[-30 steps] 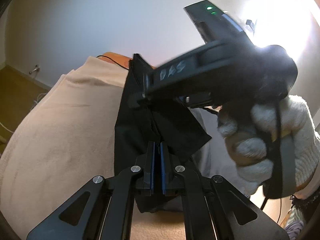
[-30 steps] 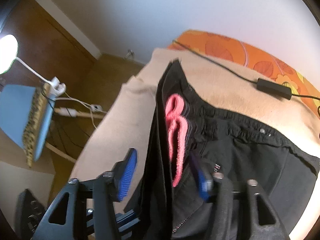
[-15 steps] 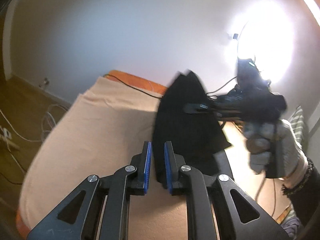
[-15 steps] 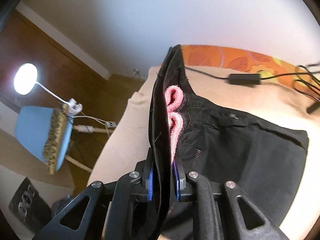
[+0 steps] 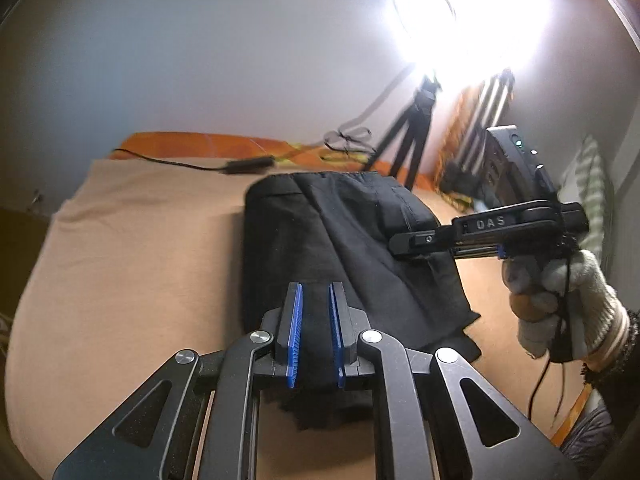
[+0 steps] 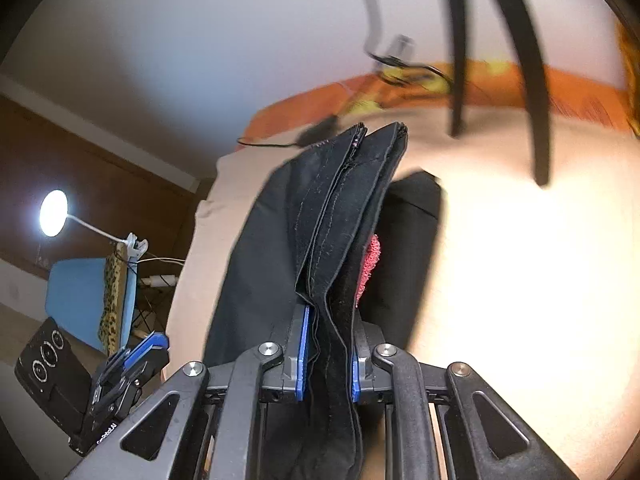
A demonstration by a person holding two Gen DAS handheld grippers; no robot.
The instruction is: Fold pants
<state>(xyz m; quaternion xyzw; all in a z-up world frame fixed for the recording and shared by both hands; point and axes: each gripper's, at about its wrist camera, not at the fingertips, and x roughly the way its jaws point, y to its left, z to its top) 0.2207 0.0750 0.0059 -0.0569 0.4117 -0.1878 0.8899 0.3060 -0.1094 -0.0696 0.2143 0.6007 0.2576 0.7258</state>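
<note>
While lying folded on the beige blanket [image 5: 120,248], black pants [image 5: 340,232] gripped at two places. Left gripper [image 5: 314,336] at the near edge of the garment, blue pads [image 5: 294,336] slightly parted with dark fabric between them; whether actually clamped, cannot tell. Right gripper [image 6: 326,360] pinched on a thick bundle of stacked layers, hems and seams standing upright ahead of the blue pads [image 6: 303,354]; a patch of pink-red lining [image 6: 368,264] exposed on the right of that bundle. In the left wrist view, right gripper [image 5: 412,240] seen side-on at the garment's right edge, held by a white-gloved hand [image 5: 560,300]. Orange patterned sheet [image 5: 192,144] along the far edge of the bed, with a black cable and adapter [image 5: 248,165] lying across it. Tripod [image 5: 412,140] at the far side under a strong lamp glare. Desk lamp [image 6: 54,212] and blue chair [image 6: 76,300] off to the left of the bed.
</note>
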